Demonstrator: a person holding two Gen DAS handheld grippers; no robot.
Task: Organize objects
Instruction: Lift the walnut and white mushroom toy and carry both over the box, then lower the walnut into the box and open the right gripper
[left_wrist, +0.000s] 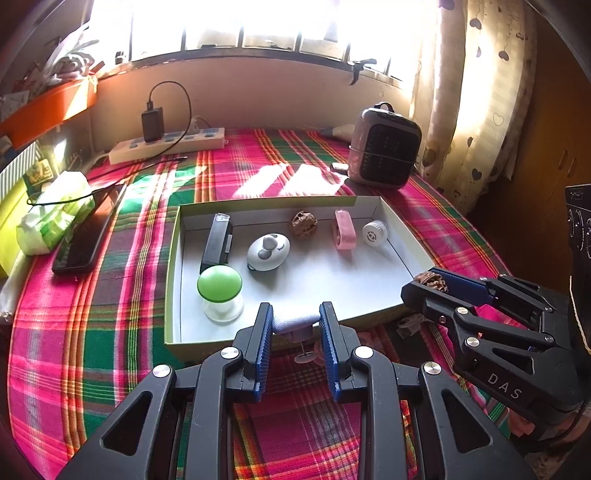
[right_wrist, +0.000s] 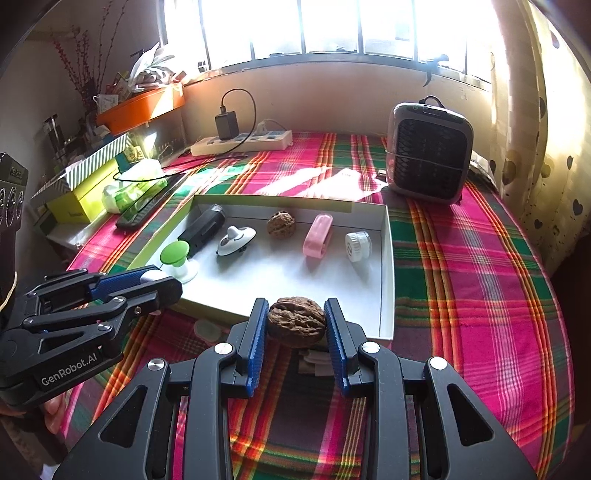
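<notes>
A plaid cloth (right_wrist: 461, 258) in pink, green and orange covers the table under a bright window, and on it lies a shallow white box (right_wrist: 386, 266) with a green outer edge. The right gripper (right_wrist: 296, 325) is clamped on a brown walnut (right_wrist: 296, 321), held between its blue pads just above the near edge of the box. The left gripper (left_wrist: 295, 323) is closed on a small pale grey-white object (left_wrist: 293, 323), also at the near edge; what it is I cannot tell. Inside the box there are a green-capped clear bottle (left_wrist: 220, 293), a black rectangular device (left_wrist: 217, 242), a white oval gadget (left_wrist: 268, 252), a second walnut (left_wrist: 303, 223), a pink clip-like piece (left_wrist: 345, 233) and a small white round cap (left_wrist: 374, 232). Farther away stand a small heater (right_wrist: 430, 155) at the right, a power strip (right_wrist: 242, 142) with a black charger by the wall, and a phone (left_wrist: 86, 232) beside a tissue pack (left_wrist: 55, 218).
</notes>
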